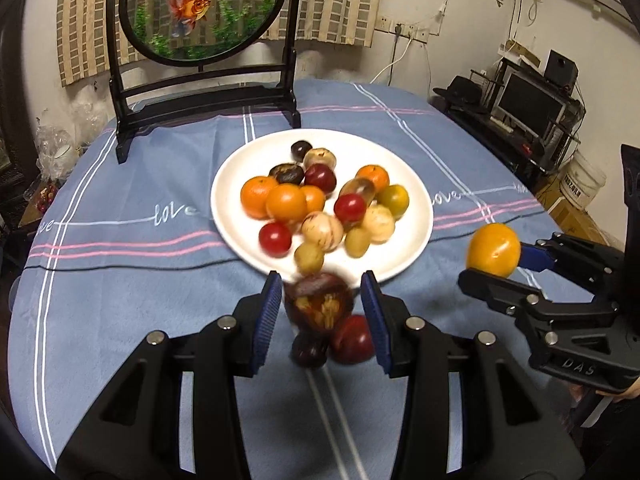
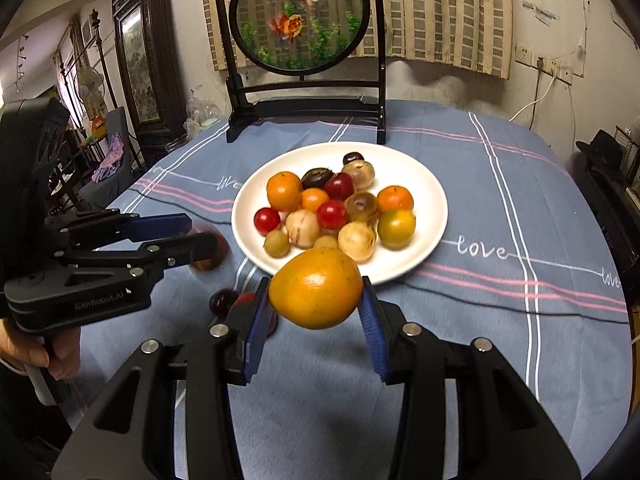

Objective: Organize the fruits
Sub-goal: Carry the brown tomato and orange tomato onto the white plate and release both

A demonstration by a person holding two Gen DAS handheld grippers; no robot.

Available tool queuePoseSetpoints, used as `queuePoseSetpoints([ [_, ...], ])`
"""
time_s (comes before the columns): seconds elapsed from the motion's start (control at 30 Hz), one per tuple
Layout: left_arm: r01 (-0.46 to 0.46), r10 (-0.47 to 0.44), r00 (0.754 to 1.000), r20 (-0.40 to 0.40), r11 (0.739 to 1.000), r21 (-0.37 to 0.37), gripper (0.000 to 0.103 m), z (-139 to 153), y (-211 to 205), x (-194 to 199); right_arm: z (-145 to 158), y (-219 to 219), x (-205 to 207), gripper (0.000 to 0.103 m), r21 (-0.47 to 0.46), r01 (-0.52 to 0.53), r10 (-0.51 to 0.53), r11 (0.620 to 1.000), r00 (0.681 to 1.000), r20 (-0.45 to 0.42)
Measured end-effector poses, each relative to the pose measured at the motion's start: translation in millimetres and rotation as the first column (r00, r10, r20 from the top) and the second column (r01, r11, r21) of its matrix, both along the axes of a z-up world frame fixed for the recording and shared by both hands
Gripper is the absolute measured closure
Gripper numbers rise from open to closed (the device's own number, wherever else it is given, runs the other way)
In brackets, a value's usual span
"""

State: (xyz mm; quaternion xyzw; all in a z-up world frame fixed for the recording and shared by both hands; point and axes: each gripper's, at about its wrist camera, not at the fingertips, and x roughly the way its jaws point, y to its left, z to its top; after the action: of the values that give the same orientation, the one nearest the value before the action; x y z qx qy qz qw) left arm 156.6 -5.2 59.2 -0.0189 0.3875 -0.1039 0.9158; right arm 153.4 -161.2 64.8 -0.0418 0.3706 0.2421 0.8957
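- Left wrist view: black arms and blue pads of the left gripper fill the bottom of the frame. The jaws stand narrowly apart and clamp a dark brown fruit, blurred, with both pads against its sides.
- Directly below that fruit, two more lie on the blue cloth near the table's front edge: a dark purple fruit and a red fruit, touching each other.
- A white plate sits at the middle of the table, loaded with orange, red, pale and dark fruits. A framed round goldfish panel stands behind it near the back edge.
- At the right edge, the right gripper carries an orange fruit above the cloth, beside the plate's right rim.
- Right wrist view: the right gripper is closed to a narrow gap on the orange fruit, pads pressing both sides, clear of the cloth and just short of the plate front rim.
- At the left edge, a hand holds the left gripper; its brown load is largely hidden and blurred.
- Step in hand, as judged: both fruits are gripped and lifted off the cloth, in transit to the plate.
- Next move, as judged: carry each fruit over a bare part of the plate, lower it, then open the jaws. Avoid knocking the piled fruit; round pieces may roll. Two fruits remain on the cloth to collect.
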Motion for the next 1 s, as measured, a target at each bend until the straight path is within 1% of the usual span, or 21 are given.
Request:
queuePoseSetpoints([
  [0.13, 0.003, -0.003, 1.000, 0.006, 1.000, -0.008, 0.061, 3, -6, 13, -1, 1, 15, 0.059, -0.002, 0.005, -0.005, 1.000, 1.000, -0.002],
  [0.23, 0.000, 0.000, 1.000, -0.014, 1.000, 0.007, 0.069, -4, -9, 27, -5, 0, 29, 0.059, 0.001, 0.014, -0.014, 1.000, 1.000, -0.017],
  [0.27, -0.005, 0.005, 1.000, -0.026, 1.000, -0.001, 0.069, -7, -6, 30, -7, -1, 31, 0.059, 0.006, 0.016, -0.016, 1.000, 1.000, -0.023],
  [0.33, -0.017, 0.017, 1.000, -0.016, 1.000, -0.008, 0.069, -9, 0, 26, -9, -3, 34, 0.059, 0.022, 0.014, -0.014, 1.000, 0.999, -0.029],
  [0.4, -0.031, 0.031, 0.999, -0.010, 1.000, 0.000, 0.063, -12, 10, 19, -12, -4, 34, 0.059, 0.029, 0.011, -0.010, 1.000, 0.999, -0.036],
  [0.43, -0.042, 0.042, 0.999, -0.015, 0.999, 0.005, 0.056, -15, 17, 16, -13, -5, 34, 0.059, 0.031, 0.010, -0.009, 0.999, 0.999, -0.040],
  [0.5, -0.067, 0.068, 0.997, -0.042, 0.998, 0.019, 0.056, -24, 28, 13, -16, -5, 34, 0.059, 0.034, 0.006, -0.004, 0.999, 0.999, -0.045],
  [0.6, -0.080, 0.083, 0.993, -0.087, 0.996, 0.035, 0.056, -41, 36, 15, -19, -3, 31, 0.059, 0.038, -0.002, 0.004, 0.999, 0.998, -0.055],
  [0.7, -0.083, 0.089, 0.988, -0.130, 0.995, 0.046, 0.056, -60, 39, 28, -19, -2, 25, 0.060, 0.037, -0.010, 0.012, 0.999, 0.998, -0.059],
  [0.77, -0.088, 0.095, 0.991, -0.095, 0.994, 0.068, 0.056, -63, 38, 31, -18, -4, 21, 0.059, 0.040, -0.008, 0.010, 0.999, 0.998, -0.058],
  [0.87, -0.079, 0.085, 0.992, -0.093, 0.995, 0.062, 0.056, -65, 36, 37, -16, -7, 17, 0.059, 0.040, -0.003, 0.005, 0.999, 0.998, -0.058],
  [1.0, -0.101, 0.107, 0.991, -0.080, 0.992, 0.079, 0.056, -61, 40, 33, -17, -8, 14, 0.060, 0.041, -0.002, 0.005, 0.999, 0.998, -0.059],
])
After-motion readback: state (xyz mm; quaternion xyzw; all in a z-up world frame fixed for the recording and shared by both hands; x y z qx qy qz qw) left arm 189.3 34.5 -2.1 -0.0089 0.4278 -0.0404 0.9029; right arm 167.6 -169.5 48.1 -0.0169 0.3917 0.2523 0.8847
